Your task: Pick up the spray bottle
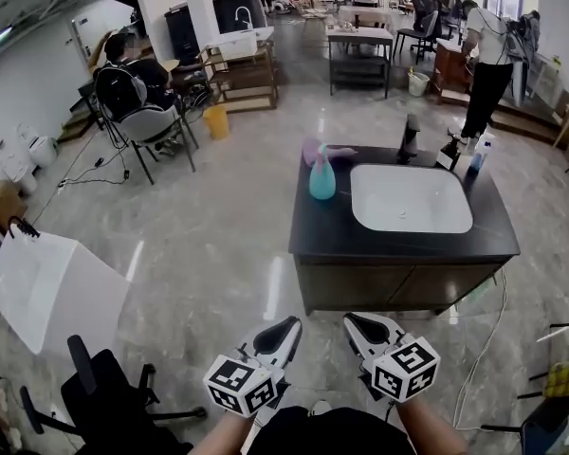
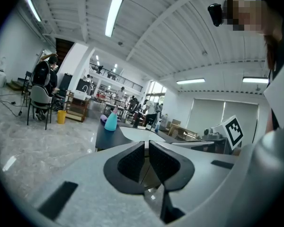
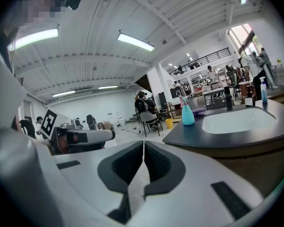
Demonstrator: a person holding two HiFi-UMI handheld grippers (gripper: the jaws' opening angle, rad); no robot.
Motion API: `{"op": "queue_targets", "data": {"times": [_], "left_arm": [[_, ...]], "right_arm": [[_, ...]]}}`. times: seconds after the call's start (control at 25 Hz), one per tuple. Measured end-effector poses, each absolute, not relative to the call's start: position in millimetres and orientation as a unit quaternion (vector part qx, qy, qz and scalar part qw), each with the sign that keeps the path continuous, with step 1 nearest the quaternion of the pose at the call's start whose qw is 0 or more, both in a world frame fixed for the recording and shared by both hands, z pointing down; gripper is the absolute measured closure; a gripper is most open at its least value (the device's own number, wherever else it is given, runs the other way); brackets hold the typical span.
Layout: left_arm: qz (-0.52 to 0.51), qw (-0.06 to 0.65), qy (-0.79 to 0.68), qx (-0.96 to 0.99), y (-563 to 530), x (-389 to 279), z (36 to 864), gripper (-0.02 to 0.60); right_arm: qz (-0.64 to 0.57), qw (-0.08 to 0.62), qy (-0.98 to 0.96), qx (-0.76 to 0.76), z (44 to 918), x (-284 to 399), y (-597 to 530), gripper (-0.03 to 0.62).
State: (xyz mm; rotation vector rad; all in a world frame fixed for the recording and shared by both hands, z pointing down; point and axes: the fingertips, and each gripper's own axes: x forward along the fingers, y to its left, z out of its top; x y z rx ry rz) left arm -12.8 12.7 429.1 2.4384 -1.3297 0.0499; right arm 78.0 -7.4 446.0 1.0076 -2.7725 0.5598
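Standing well ahead of clenched, empty left hand-held gripper [image 1: 287, 329], right hand-held gripper [image 1: 357, 324]: spray bottle [image 1: 321, 180]

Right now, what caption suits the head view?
The left tool and right tool, both empty, face a counter bearing a teal spray bottle.

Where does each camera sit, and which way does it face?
Head view: on the person's head, facing forward and down at the counter; left gripper, right gripper and forearms show.
Left gripper view: on the left gripper, along its closed fingers towards the counter; right gripper at right.
Right gripper view: on the right gripper, along its closed fingers; left gripper at left.
Shared: all see the spray bottle.
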Motion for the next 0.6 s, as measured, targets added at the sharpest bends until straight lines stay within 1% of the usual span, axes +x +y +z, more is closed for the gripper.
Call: {"op": "queue_targets", "data": {"times": [0.6], "left_arm": [[0.01,0.191,-0.477,0.858,-16,-41,431,0.552]], "right_arm": [[0.186,0.078,-0.924,0.326,452,50,-40,0.586]]}}
